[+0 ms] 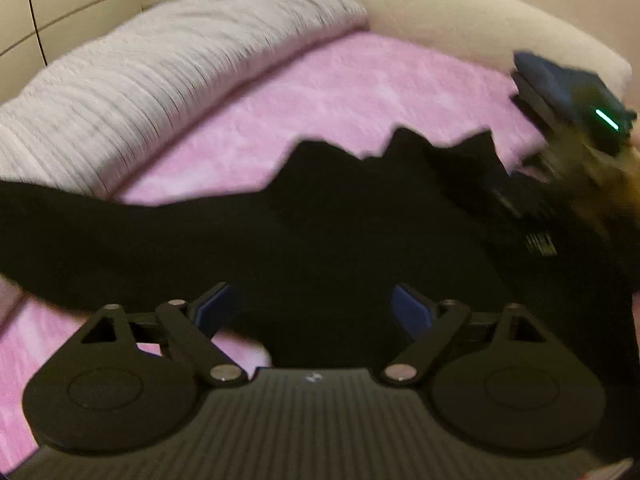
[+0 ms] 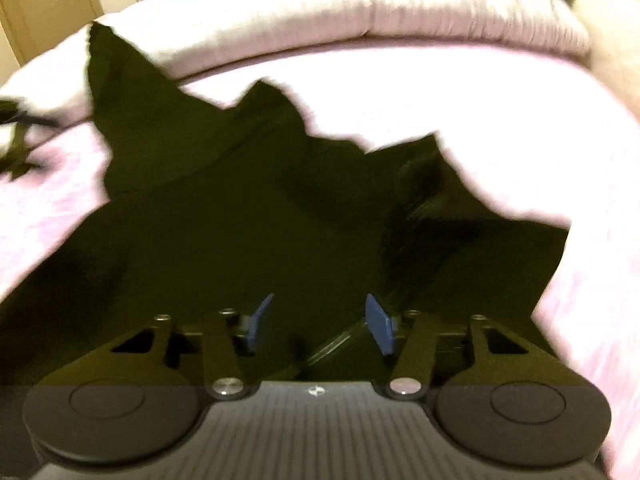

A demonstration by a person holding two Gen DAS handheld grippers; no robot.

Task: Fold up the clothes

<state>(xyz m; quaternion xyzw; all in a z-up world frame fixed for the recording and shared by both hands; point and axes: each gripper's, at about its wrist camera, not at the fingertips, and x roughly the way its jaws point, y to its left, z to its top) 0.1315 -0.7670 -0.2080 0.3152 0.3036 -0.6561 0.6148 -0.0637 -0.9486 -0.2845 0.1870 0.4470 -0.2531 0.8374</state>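
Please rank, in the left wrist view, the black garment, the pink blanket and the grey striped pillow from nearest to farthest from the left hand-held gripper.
1. Black garment, directly beneath the left hand-held gripper.
2. Pink blanket, spread beyond the garment.
3. Grey striped pillow, upper left, along the blanket's far edge.

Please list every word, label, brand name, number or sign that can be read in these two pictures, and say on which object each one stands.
No readable words or numbers in either view.
Left tool body: a small pale emblem, too blurred to read.
Right tool body: a small pale emblem, a mark and not letters.
Black garment: no print or label visible.
Pink blanket: plain, no text.
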